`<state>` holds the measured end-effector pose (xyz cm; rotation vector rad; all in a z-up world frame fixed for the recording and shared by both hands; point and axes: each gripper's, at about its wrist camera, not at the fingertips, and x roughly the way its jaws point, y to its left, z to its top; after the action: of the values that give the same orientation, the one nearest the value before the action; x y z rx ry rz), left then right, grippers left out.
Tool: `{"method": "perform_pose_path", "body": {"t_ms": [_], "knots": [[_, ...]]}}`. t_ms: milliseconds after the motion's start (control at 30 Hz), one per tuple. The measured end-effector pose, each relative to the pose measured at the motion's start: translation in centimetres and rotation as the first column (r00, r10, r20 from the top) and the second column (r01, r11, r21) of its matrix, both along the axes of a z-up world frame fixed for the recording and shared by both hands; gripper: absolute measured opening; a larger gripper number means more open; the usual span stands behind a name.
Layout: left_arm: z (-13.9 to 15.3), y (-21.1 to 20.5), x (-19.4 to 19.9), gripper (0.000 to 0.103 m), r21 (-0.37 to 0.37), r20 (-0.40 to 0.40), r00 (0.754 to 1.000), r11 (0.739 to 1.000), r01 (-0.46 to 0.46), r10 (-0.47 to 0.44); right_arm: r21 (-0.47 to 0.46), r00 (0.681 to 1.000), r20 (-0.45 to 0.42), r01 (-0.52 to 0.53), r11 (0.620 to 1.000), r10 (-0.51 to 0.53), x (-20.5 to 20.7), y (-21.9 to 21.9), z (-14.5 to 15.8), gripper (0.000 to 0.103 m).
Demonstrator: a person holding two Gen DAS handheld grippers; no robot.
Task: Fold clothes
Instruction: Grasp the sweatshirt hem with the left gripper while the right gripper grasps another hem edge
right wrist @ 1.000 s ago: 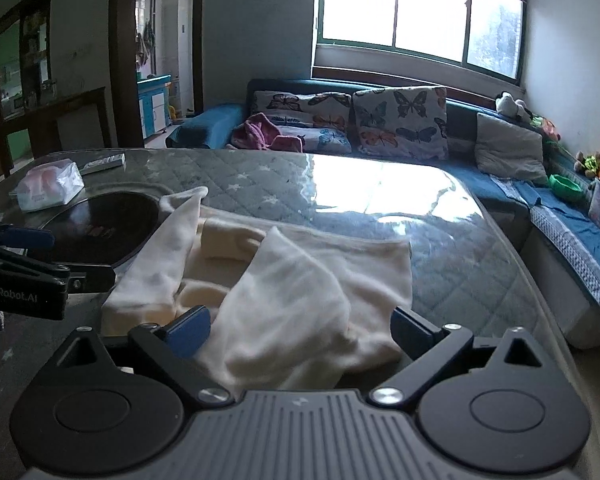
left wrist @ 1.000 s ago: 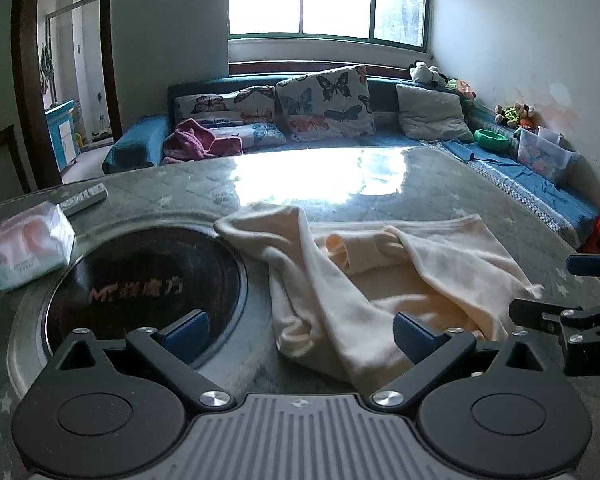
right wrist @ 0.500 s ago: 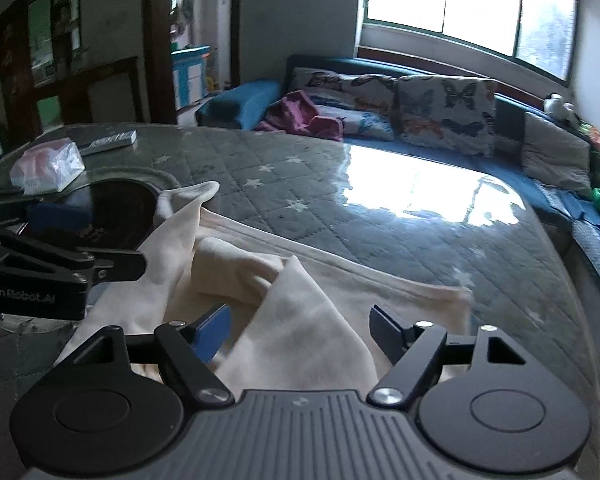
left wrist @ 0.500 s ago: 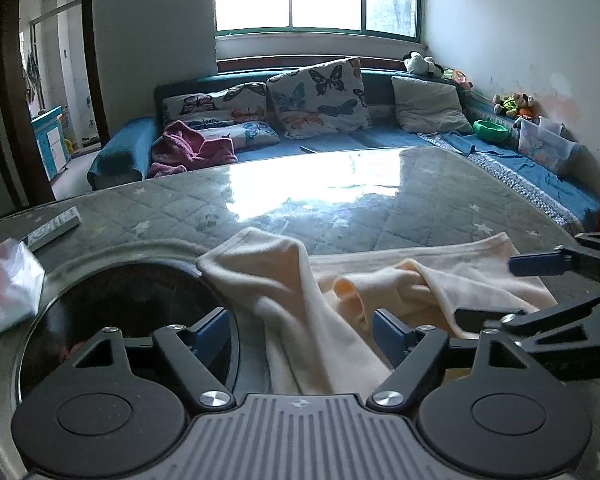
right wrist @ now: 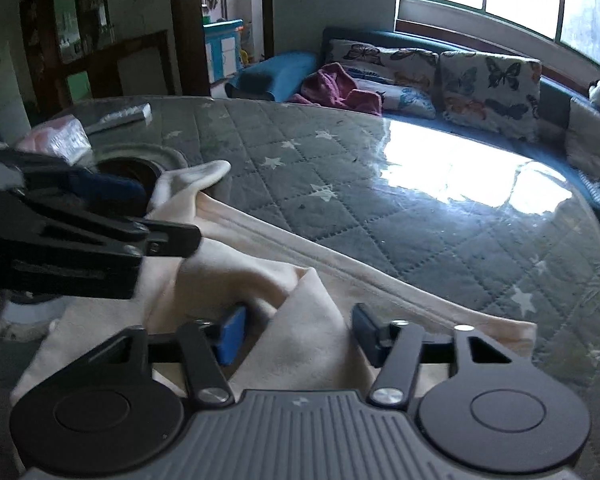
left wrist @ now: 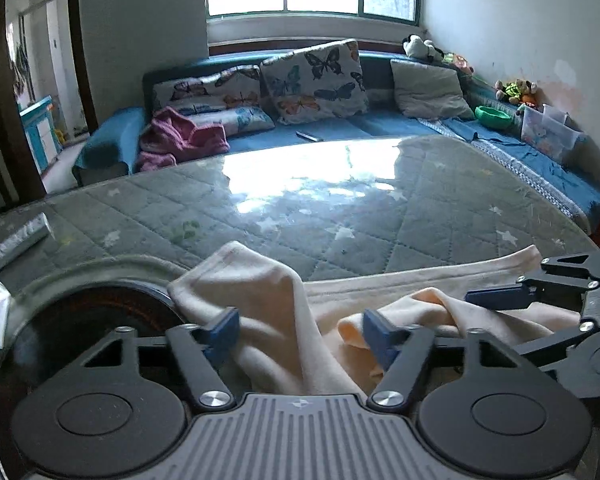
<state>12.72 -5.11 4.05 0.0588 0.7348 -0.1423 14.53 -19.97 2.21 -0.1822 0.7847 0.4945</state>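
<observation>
A cream garment (left wrist: 272,312) lies crumpled on the glass-topped quilted table (left wrist: 300,216). It also shows in the right wrist view (right wrist: 260,280). My left gripper (left wrist: 298,334) is open, its blue pads (left wrist: 220,332) on either side of a raised fold of the garment's left part. My right gripper (right wrist: 296,334) is open, its pads (right wrist: 230,336) astride a peaked fold on the right part. Each gripper shows in the other's view: the right one (left wrist: 548,292) at the right edge, the left one (right wrist: 112,208) at the left.
A round black hotplate (left wrist: 92,312) is set in the table under the garment's left edge. A tissue pack (right wrist: 56,140) and a remote (right wrist: 120,116) lie at the far left. A blue sofa (left wrist: 340,128) with cushions and a pink cloth (left wrist: 180,140) stands behind.
Both grippers have moved forward and down onto the garment, so folds now sit between their pads. The jaws have narrowed a little but stay open.
</observation>
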Motion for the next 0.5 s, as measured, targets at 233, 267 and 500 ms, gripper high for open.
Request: {"method": "perform_pose_path", "body": {"t_ms": [233,267,500], "knots": [[-1.0,0.4,0.2,0.015,-0.03,-0.035,0.999,0.999,0.022,-0.023,0.011,1.0,0.01,0.025,1.0,-0.026,-0.4,-0.9,0.5,0.025],[-1.0,0.5,0.0,0.011,-0.033,-0.032,0.999,0.999,0.021,-0.022,0.012,0.999,0.016,0.032,0.999,-0.032,-0.4,-1.0,0.6,0.02],[-0.1,1.8,-1.5,0.003,-0.058,0.015,1.0,0.998,-0.003,0.004,0.007,0.983,0.122,0.136,0.991,-0.135,-2.5,-3.1,2.5,0.014]]}}
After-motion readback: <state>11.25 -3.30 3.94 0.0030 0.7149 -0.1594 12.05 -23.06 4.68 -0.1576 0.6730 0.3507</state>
